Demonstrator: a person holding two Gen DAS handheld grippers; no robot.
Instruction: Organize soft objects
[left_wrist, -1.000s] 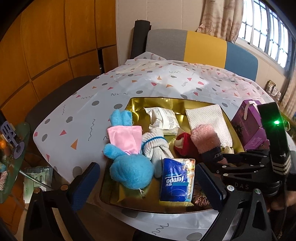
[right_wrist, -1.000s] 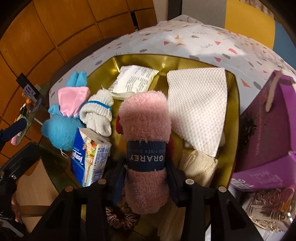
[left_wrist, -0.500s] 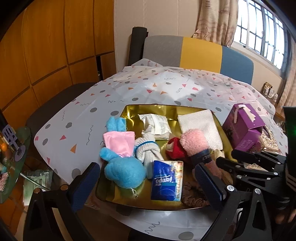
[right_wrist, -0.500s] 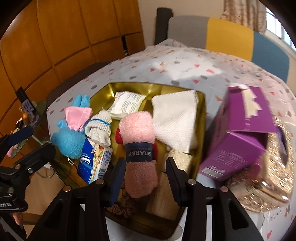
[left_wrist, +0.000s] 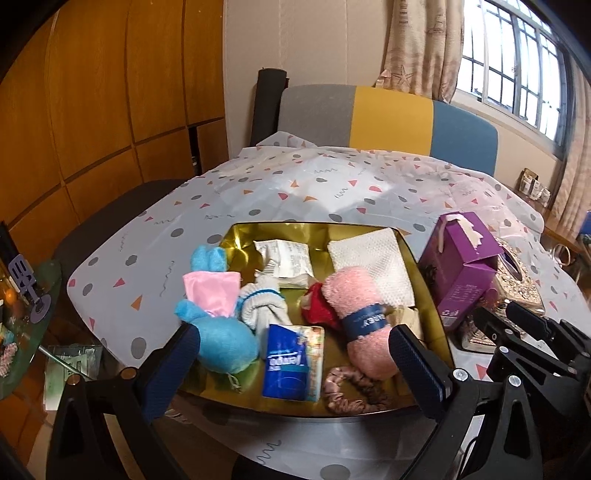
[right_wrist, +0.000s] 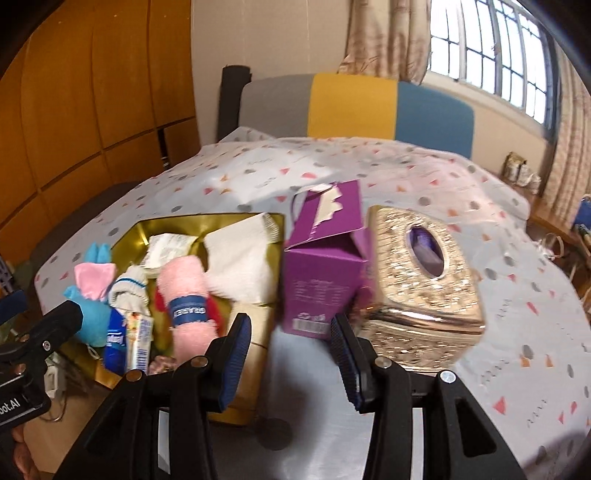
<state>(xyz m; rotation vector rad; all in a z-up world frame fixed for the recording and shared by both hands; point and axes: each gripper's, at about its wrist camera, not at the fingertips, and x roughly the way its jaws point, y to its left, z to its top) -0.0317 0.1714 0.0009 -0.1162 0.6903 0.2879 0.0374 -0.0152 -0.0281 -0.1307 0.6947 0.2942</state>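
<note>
Purple carton (right_wrist: 325, 280) stands on patterned tablecloth (left_wrist: 314, 192), touching glittery gold tissue box (right_wrist: 424, 288); tri-colour chair (left_wrist: 384, 118) at far table edge.

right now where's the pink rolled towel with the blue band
In both wrist views the pink rolled towel lies in the gold tray, toward its right side, between the red item and the white cloth.

The blue tissue pack (left_wrist: 291, 363) reads "tempo"; the pink towel's (left_wrist: 360, 310) band reads "GRAREY".
</note>
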